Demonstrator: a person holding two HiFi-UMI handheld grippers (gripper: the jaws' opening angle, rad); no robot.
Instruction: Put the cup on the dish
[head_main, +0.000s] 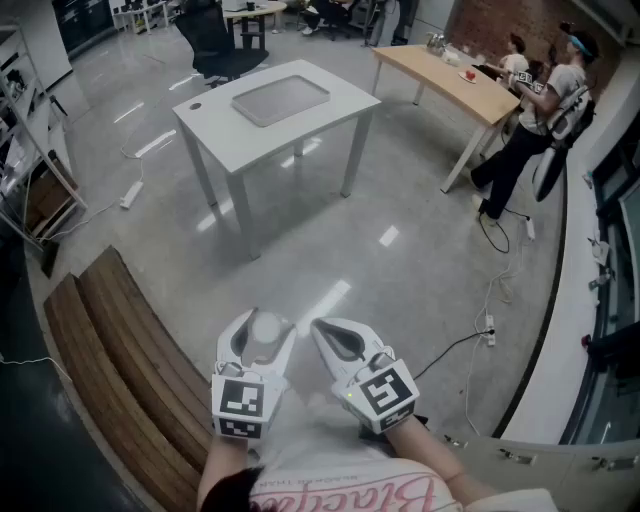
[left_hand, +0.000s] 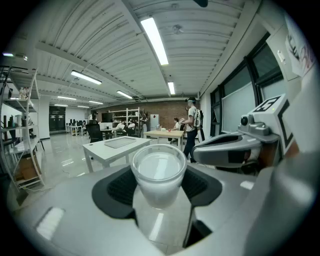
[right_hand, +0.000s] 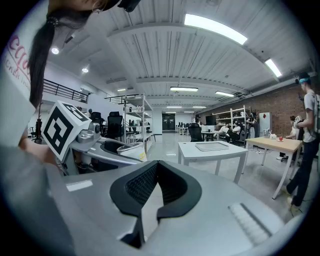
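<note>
Cup (left_hand: 159, 172) clamped upright between left gripper (head_main: 257, 328) jaws, close to person's body; right gripper (head_main: 336, 338) beside it, jaws closed, empty; dish (head_main: 281, 100) on table (head_main: 215, 128), well apart

An open lab-style office, with a white table (head_main: 215, 125), wooden table (head_main: 440, 70), office chair (head_main: 215, 40), shelving racks (right_hand: 135, 117) and brick wall (head_main: 500, 20).
</note>
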